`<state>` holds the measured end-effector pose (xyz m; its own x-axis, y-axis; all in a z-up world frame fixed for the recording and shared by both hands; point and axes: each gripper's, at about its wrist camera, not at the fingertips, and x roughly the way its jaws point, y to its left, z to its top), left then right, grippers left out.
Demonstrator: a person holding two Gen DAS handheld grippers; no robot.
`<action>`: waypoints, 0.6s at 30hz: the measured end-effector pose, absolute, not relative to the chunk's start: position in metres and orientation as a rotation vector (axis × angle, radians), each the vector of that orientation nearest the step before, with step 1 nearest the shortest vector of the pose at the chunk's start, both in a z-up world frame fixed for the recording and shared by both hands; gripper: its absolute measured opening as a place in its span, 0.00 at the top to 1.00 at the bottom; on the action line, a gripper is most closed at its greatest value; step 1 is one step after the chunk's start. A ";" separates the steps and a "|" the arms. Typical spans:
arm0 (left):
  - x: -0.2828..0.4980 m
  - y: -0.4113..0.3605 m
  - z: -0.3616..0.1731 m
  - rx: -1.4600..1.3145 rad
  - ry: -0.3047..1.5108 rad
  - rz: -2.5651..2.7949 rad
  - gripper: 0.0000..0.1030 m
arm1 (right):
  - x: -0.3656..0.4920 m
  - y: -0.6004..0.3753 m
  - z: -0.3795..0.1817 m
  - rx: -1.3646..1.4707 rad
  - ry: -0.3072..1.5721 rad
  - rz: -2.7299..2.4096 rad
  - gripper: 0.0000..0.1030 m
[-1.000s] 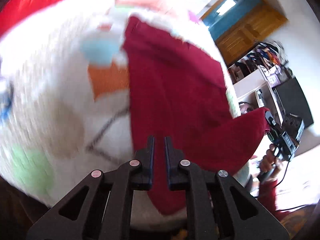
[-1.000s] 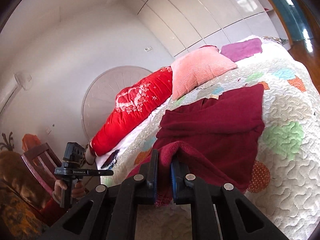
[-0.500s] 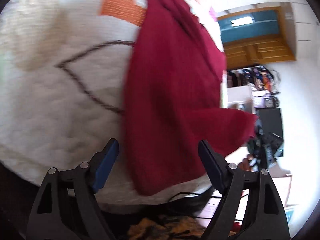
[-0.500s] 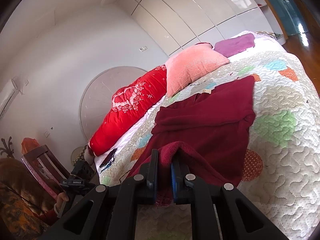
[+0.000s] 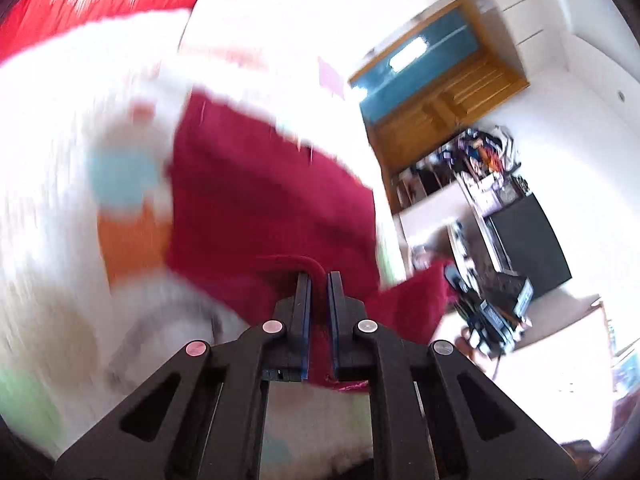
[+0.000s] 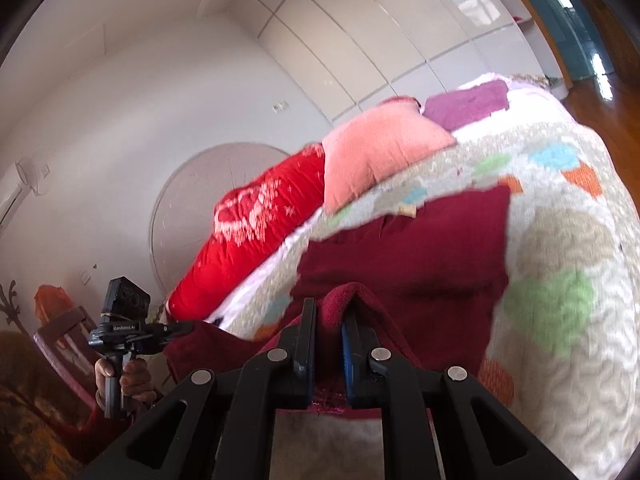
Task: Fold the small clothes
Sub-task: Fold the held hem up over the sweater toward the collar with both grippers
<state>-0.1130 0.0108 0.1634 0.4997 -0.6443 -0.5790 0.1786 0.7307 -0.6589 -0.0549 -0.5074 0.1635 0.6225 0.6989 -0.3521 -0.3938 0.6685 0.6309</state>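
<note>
Left wrist view, badly blurred: left gripper (image 5: pixel 319 280) apparently pinching a fold of maroon garment (image 5: pixel 260 200) spread on patchwork quilt (image 5: pixel 60 220); right gripper (image 6: pixel 329 312) clamped on garment's near edge, pink pillow (image 6: pixel 376 152) beyond

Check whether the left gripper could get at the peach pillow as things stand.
Probably not. The left gripper is shut on the maroon garment, and the peach pillow sits far up the quilt, beyond that garment; it would have to let go first.
</note>
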 end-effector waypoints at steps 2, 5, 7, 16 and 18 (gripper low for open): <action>-0.079 0.013 0.175 -0.552 0.872 -0.522 0.94 | -0.030 -0.511 0.170 0.570 0.587 0.657 0.91; -0.036 0.012 0.175 -0.567 0.859 -0.504 0.94 | 0.011 -0.515 0.175 0.570 0.569 0.600 0.91; -0.001 0.011 0.169 -0.555 0.844 -0.438 0.94 | 0.043 -0.517 0.171 0.572 0.592 0.541 0.91; 0.133 0.013 0.089 -0.549 1.000 -0.264 0.94 | 0.180 -0.515 0.101 0.529 0.878 0.215 0.88; 0.139 0.017 0.090 -0.546 0.999 -0.273 0.88 | 0.188 -0.514 0.101 0.463 0.873 0.168 0.72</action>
<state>0.1390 0.0174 0.0896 0.5226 -0.4575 -0.7195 -0.0284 0.8341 -0.5509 0.1880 -0.5135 0.1013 0.6364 0.3273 -0.6985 0.0443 0.8885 0.4568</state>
